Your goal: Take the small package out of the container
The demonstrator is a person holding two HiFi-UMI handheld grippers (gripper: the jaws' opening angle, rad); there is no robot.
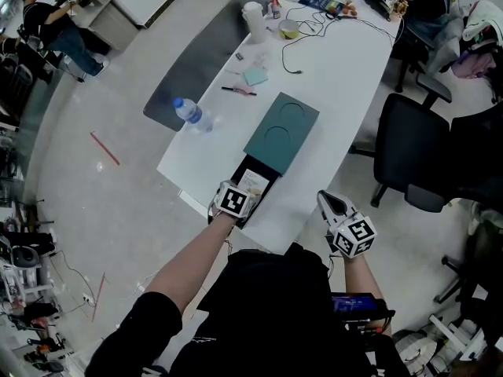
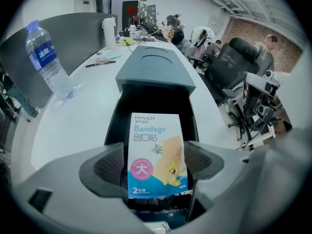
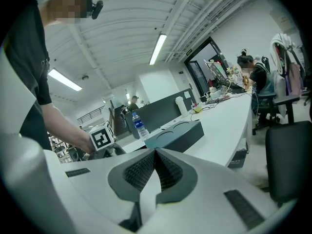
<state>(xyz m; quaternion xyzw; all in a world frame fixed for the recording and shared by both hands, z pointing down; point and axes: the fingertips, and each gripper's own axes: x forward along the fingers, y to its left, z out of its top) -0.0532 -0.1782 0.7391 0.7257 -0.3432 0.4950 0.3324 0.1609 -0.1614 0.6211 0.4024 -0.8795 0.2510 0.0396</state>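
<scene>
Package [image 2: 155, 145] lies in container [image 2: 156, 72] between wide left gripper [image 2: 156, 169] fingers [image 2: 109, 165] (right gripper [image 3: 155, 160], at table [image 1: 338, 77] edge, fingers [image 3: 139, 172] together).

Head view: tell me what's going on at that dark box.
A person holds a gripper in each hand at a white table. The left gripper points down into the black pull-out tray of a dark teal container. Its jaws stand wide apart on either side of a small bandage package lying in the tray, not visibly pinching it. The package is not out yet. The right gripper hangs shut and empty beside the table's near edge.
</scene>
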